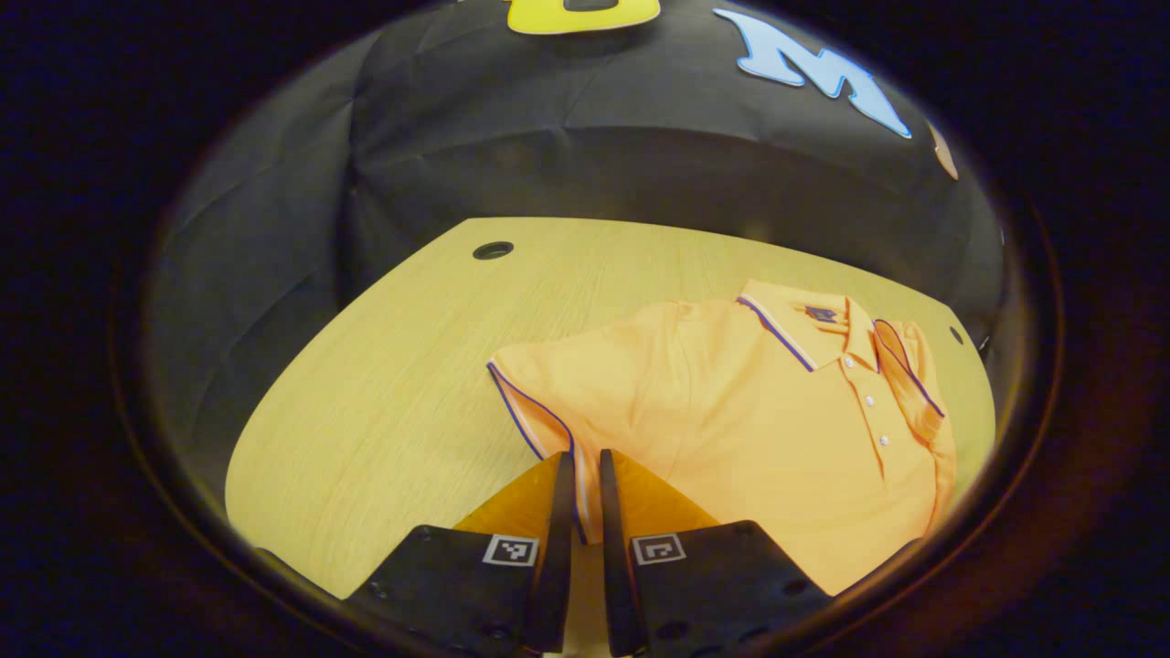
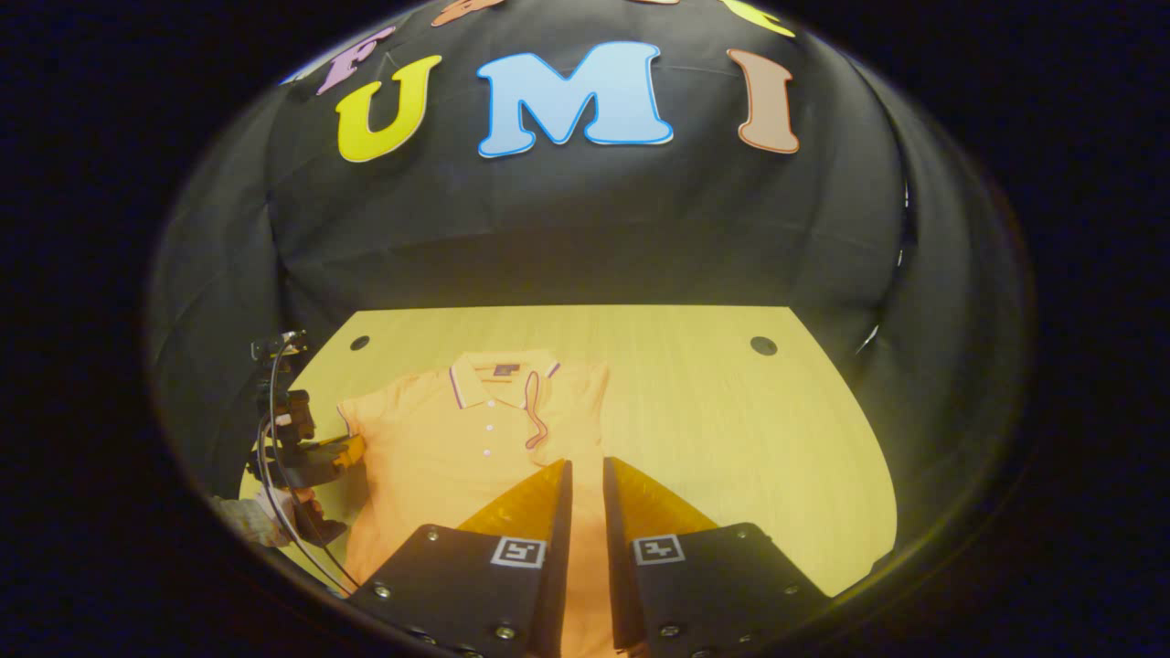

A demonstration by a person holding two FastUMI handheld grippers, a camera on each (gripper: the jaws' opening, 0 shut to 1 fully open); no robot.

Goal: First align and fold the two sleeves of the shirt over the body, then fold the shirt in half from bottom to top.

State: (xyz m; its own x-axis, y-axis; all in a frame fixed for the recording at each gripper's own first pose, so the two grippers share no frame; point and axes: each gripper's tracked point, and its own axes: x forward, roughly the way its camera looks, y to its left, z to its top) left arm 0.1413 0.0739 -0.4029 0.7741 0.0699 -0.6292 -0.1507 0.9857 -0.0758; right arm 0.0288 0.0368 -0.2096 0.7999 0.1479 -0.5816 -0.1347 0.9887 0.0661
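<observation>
I pinch the left gripper (image 1: pixel 578 498) on the sleeve (image 1: pixel 539 402) to fold it; right gripper (image 2: pixel 585 507) nearly closed, empty.

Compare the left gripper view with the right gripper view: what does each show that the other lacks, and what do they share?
Left gripper view: the left gripper, its fingers closed on the trimmed hem of the outspread sleeve. Right gripper view: the right gripper, fingers close together above the shirt, plus a hand and cable behind the left gripper. Both: that orange shirt, collar away, on the wooden table.
</observation>
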